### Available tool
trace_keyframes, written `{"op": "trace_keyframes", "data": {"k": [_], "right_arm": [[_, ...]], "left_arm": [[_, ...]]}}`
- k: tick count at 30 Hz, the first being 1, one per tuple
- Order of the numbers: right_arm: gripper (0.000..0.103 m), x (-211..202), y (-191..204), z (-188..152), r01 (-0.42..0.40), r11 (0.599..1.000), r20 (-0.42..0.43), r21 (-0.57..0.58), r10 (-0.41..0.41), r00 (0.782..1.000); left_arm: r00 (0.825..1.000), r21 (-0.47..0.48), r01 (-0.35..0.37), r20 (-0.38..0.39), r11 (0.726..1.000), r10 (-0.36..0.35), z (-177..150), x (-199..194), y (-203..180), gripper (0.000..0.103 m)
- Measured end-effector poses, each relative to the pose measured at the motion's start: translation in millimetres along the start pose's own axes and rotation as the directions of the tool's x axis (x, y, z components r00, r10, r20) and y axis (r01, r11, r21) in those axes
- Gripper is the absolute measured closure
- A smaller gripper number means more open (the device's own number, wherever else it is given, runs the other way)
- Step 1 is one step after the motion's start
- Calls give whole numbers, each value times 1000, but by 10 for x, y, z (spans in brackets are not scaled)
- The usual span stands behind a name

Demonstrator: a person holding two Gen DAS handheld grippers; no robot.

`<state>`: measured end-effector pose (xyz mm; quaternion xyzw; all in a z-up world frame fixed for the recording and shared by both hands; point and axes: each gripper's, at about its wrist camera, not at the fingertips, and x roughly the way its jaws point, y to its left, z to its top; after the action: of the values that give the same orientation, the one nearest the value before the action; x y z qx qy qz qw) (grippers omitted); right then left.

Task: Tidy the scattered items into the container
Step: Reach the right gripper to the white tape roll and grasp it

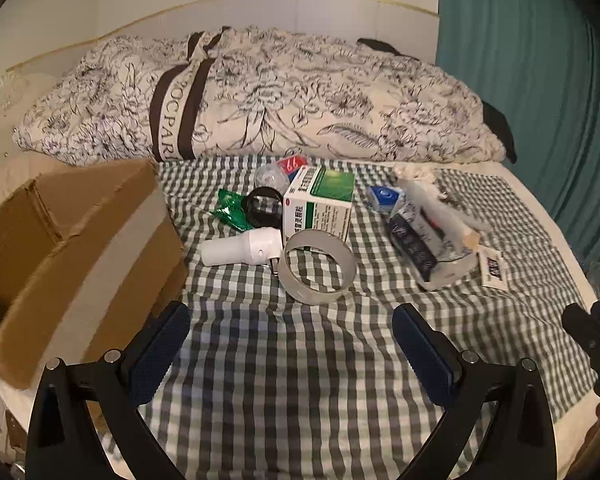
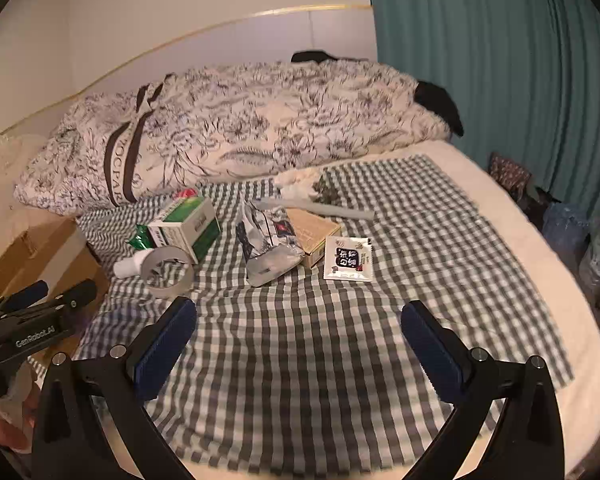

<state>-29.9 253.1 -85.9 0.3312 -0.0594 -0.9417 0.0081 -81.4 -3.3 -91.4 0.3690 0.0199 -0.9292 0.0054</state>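
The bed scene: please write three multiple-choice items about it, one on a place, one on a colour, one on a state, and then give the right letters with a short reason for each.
1. Where is the cardboard box?
A. left of the items
B. right of the items
C. on the pillow

2. What colour is the curtain?
A. red
B. teal
C. yellow

3. How is the left gripper?
A. shut on the tape roll
B. shut on nothing
C. open, holding nothing

Answers: 1 A, the box stands at the cloth's left edge; 2 B, the curtain behind the bed is teal; 3 C, the jaws stand apart over the checked cloth, short of the tape roll.
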Motion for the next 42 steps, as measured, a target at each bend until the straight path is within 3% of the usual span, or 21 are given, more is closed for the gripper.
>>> {"op": "trace_keyframes", "data": {"k": [6, 10, 13, 17, 21, 24, 26, 29, 32, 33, 34, 36, 38, 42], "right_arm": [[0, 626, -88, 1, 26, 999, -54, 38, -24, 998], [3, 1081, -144, -83, 112, 993, -90, 19, -110, 990], [3, 1239, -190, -179, 138, 990, -79, 3, -137, 987], [3, 1384, -264, -194, 166, 986, -95, 3, -165, 982], [3, 1555, -389, -113, 171, 985, -106, 31, -167, 980], [4, 1707, -430, -42, 179, 983, -128, 41, -173, 977], [24, 1757, -455, 6, 163, 985, -127, 54, -155, 980], [42, 1828, -471, 41, 150, 987, -137, 62, -140, 981], [47, 1843, -475, 17, 144, 987, -136, 64, -134, 982], [51, 1829, -487, 12, 137, 988, -130, 70, -127, 983], [59, 1819, -498, 14, 123, 989, -125, 77, -113, 986], [71, 1779, -505, 13, 106, 991, -109, 85, -97, 989], [83, 1701, -498, 9, 91, 992, -86, 87, -84, 993], [94, 1498, -473, -32, 57, 994, -63, 88, -51, 997]], "left_arm": [[1000, -70, -7, -21, 997, 6, -14, 455, 95, 0], [999, -95, -10, -35, 995, 6, -29, 770, 97, 0], [996, -102, -62, -66, 993, 56, -24, 1048, 79, 0], [993, -167, -50, -115, 985, 31, -39, 1340, 112, 0], [983, -166, -65, -181, 984, 34, -115, 1590, 107, 0], [986, -144, -72, -160, 987, 49, -118, 1559, 58, 0], [986, -142, -66, -160, 988, 43, -125, 1571, 62, 0], [991, -163, -40, -132, 986, 18, -136, 1539, 111, 3], [995, -194, -15, -97, 981, -4, -131, 1487, 171, 26], [996, -202, -4, -88, 979, -14, -112, 1487, 171, 40], [996, -212, 16, -78, 977, -33, -95, 1486, 181, 55], [994, -238, 82, -53, 968, -97, -105, 1456, 215, 72], [992, -252, 103, -47, 962, -118, -119, 1420, 240, 78], [990, -233, 136, -2, 963, -141, -114, 1193, 239, 83]]}}
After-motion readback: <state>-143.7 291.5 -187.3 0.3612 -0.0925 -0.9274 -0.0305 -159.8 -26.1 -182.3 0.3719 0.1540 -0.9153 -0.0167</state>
